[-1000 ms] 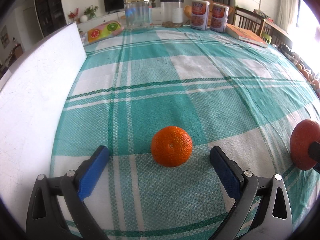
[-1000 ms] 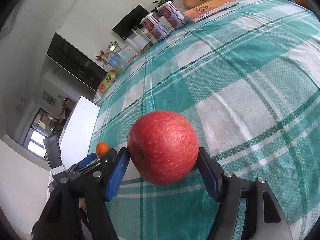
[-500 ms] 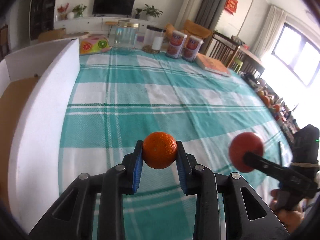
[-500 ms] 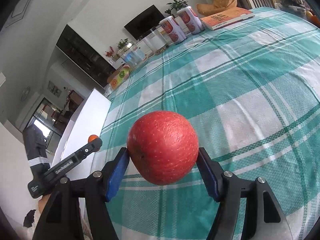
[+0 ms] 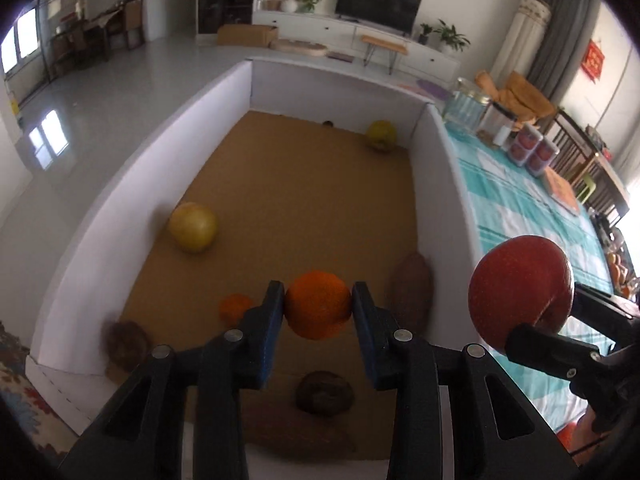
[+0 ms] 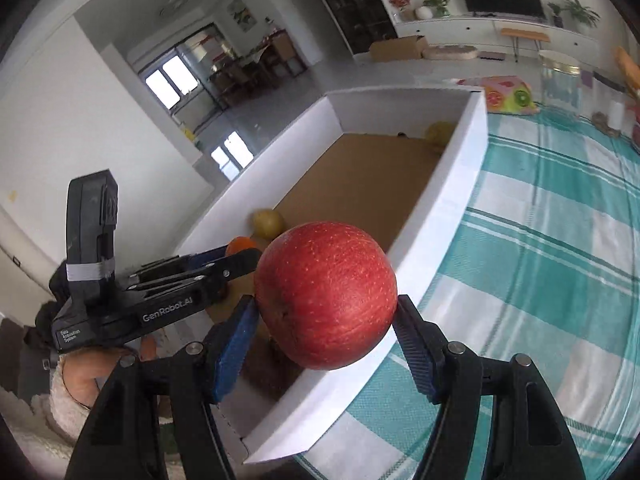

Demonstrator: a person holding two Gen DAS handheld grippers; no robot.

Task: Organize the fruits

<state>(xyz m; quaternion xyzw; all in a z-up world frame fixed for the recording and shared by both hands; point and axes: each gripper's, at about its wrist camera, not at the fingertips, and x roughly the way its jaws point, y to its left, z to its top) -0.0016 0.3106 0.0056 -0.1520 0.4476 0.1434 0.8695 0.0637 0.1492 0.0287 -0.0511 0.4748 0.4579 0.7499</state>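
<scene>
Blurred brown produce (image 5: 325, 392) lies half-hidden beneath left gripper (image 5: 318, 311) pinching orange (image 5: 318, 305); right gripper (image 6: 326, 322) pinching apple (image 6: 325, 294).

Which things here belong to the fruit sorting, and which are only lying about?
Part of the job:
- orange clamped in the left gripper
- red apple clamped in the right gripper
- white box with fruit already inside, such as a yellow fruit

Lying about:
- glass jars
- tins
- book
- checked tablecloth

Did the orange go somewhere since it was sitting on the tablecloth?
Yes. The left gripper closed on the orange and carried it off the tablecloth; it now hangs over the white box.
</scene>
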